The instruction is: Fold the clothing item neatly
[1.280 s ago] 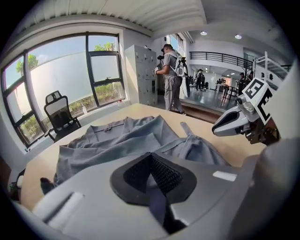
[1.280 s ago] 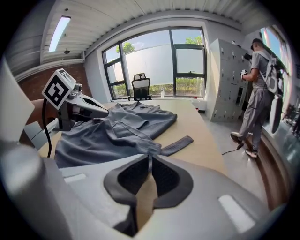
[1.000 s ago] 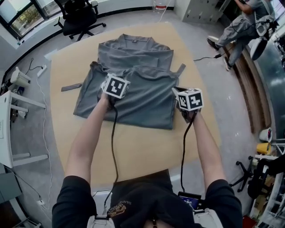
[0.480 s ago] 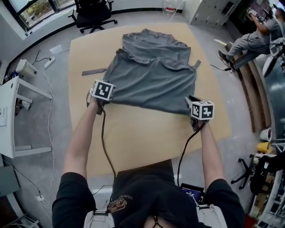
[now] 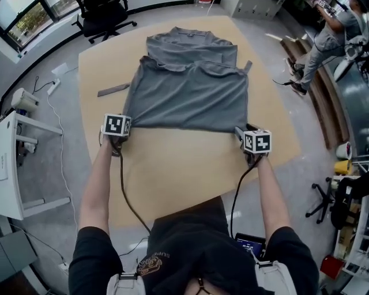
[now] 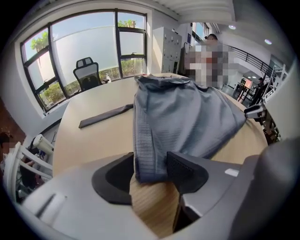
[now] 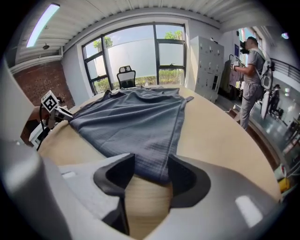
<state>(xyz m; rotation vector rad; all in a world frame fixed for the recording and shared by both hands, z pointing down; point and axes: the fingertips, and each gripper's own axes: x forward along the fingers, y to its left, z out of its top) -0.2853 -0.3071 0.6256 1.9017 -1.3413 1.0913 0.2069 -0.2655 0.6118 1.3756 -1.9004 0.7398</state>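
A grey garment (image 5: 187,92) lies flat on the tan table (image 5: 173,173), its collar at the far end. My left gripper (image 5: 122,128) is at its near left corner and my right gripper (image 5: 241,131) at its near right corner. In the left gripper view the cloth (image 6: 183,117) runs down to the left gripper (image 6: 151,171), whose jaws have just been opening; the corner lies loose on the table between them. In the right gripper view the hem (image 7: 136,122) likewise rests between the right gripper's (image 7: 146,171) jaws, which have also just been opening.
A loose grey strip (image 5: 113,90) lies on the table left of the garment. A black office chair (image 5: 104,17) stands beyond the far edge, a white desk (image 5: 11,167) to the left. A person (image 5: 328,34) stands at the back right.
Both grippers have moved from over the garment out to its near corners, the left one farther left. The cloth now lies wider and flatter. Both pairs of jaws have opened.
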